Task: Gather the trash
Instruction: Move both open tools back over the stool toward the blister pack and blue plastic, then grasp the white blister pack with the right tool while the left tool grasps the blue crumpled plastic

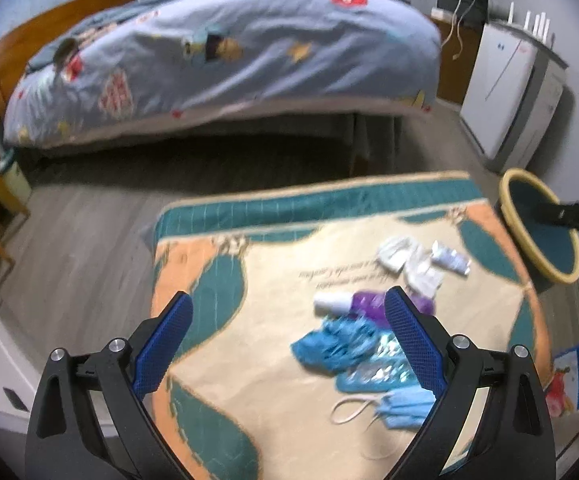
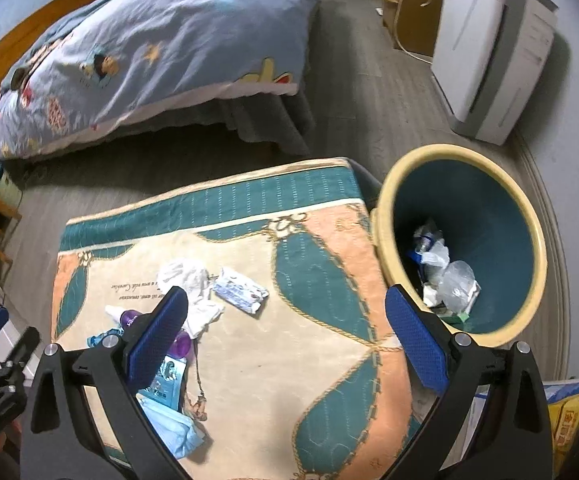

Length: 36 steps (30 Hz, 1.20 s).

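Hovering both tools empty, jaws spread wide: right gripper (image 2: 287, 340) between table and bin (image 2: 529, 248), left gripper (image 1: 289, 344) above the litter. I judge a fresh pick next; nearest, the crumpled blue wrapper (image 1: 333, 344) on the patterned tablecloth (image 1: 249, 280), soft, needs pinching low.

Home bedroom, bed (image 1: 225, 60) with cartoon duvet, wooden headboard (image 1: 29, 44)

Open path to the bin

The bin (image 2: 459, 240) mouth gapes unblocked; left of it, litter (image 2: 193, 280) clutters the cloth (image 2: 329, 280), whose nearer stretch lies bare.
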Each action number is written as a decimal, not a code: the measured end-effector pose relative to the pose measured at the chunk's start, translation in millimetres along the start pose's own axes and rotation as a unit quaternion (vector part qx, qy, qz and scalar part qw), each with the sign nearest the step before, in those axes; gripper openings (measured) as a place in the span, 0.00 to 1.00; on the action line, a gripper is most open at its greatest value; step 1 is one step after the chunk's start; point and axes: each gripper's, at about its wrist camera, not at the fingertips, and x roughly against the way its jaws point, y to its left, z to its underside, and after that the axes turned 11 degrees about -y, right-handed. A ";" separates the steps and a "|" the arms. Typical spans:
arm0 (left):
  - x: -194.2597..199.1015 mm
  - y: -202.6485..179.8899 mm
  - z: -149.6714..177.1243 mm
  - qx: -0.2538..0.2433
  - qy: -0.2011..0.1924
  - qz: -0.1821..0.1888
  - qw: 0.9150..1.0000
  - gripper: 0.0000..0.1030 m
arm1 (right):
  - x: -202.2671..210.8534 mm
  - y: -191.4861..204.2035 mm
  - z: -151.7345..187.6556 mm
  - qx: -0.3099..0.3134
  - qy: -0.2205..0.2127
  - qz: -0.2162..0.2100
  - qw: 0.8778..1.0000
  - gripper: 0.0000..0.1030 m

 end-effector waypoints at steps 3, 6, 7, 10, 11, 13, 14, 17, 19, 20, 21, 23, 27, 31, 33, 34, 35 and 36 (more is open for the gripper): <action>-13.3 0.1 7.6 -0.018 0.017 0.002 1.000 0.93 | -7.4 10.7 0.5 0.010 0.005 -0.003 1.000 0.94; -26.7 -5.4 15.3 -0.038 0.036 0.010 0.999 0.93 | -16.1 18.7 1.8 0.022 0.008 0.000 1.000 0.94; -30.8 -7.9 18.2 -0.044 0.043 0.014 0.998 0.93 | -20.0 21.9 2.2 0.031 0.010 0.003 0.999 0.94; -43.3 -20.0 26.5 -0.073 0.064 0.032 0.995 0.93 | -34.3 28.2 3.1 0.064 0.019 0.022 0.997 0.94; -46.6 -24.6 29.2 -0.085 0.070 0.038 0.993 0.93 | -38.6 29.2 3.5 0.070 0.023 0.026 0.997 0.94; -51.8 -30.0 32.6 -0.097 0.080 0.047 0.991 0.93 | -47.6 29.8 5.5 0.077 0.034 0.027 0.996 0.94; -55.2 -32.1 34.4 -0.102 0.085 0.050 0.990 0.93 | -51.9 30.5 6.4 0.079 0.040 0.025 0.996 0.94; -63.9 -35.7 38.4 -0.111 0.099 0.060 0.987 0.91 | -63.2 33.6 10.1 0.082 0.059 0.013 0.995 0.94; -70.1 -36.2 40.4 -0.112 0.109 0.064 0.986 0.87 | -70.1 36.9 13.1 0.091 0.071 0.011 0.993 0.93; -72.4 -36.1 41.2 -0.112 0.112 0.065 0.985 0.84 | -72.7 38.6 14.2 0.095 0.075 0.010 0.993 0.92; -75.4 -36.1 41.7 -0.111 0.119 0.069 0.984 0.78 | -74.6 40.0 14.8 0.096 0.077 0.010 0.992 0.91; -80.8 -36.0 43.2 -0.107 0.129 0.075 0.983 0.76 | -78.8 41.5 15.1 0.091 0.082 0.006 0.993 0.86; -84.1 -37.8 42.5 -0.112 0.133 0.092 0.981 0.64 | -88.4 42.8 15.9 0.084 0.097 -0.004 0.992 0.81; -83.2 -42.2 42.4 -0.113 0.136 0.108 0.978 0.50 | -97.6 44.9 19.1 0.088 0.110 -0.009 0.990 0.74; -82.4 -41.9 40.9 -0.107 0.138 0.111 0.978 0.46 | -102.8 47.3 21.5 0.094 0.116 -0.011 0.989 0.70; -82.2 -41.9 40.2 -0.104 0.138 0.112 0.978 0.43 | -106.2 48.5 23.3 0.098 0.121 -0.013 0.988 0.67; -81.9 -41.3 39.3 -0.101 0.139 0.112 0.979 0.42 | -109.5 49.8 25.2 0.102 0.126 -0.015 0.987 0.64; -81.7 -40.7 38.7 -0.101 0.139 0.110 0.979 0.40 | -112.6 51.4 27.2 0.106 0.131 -0.016 0.986 0.63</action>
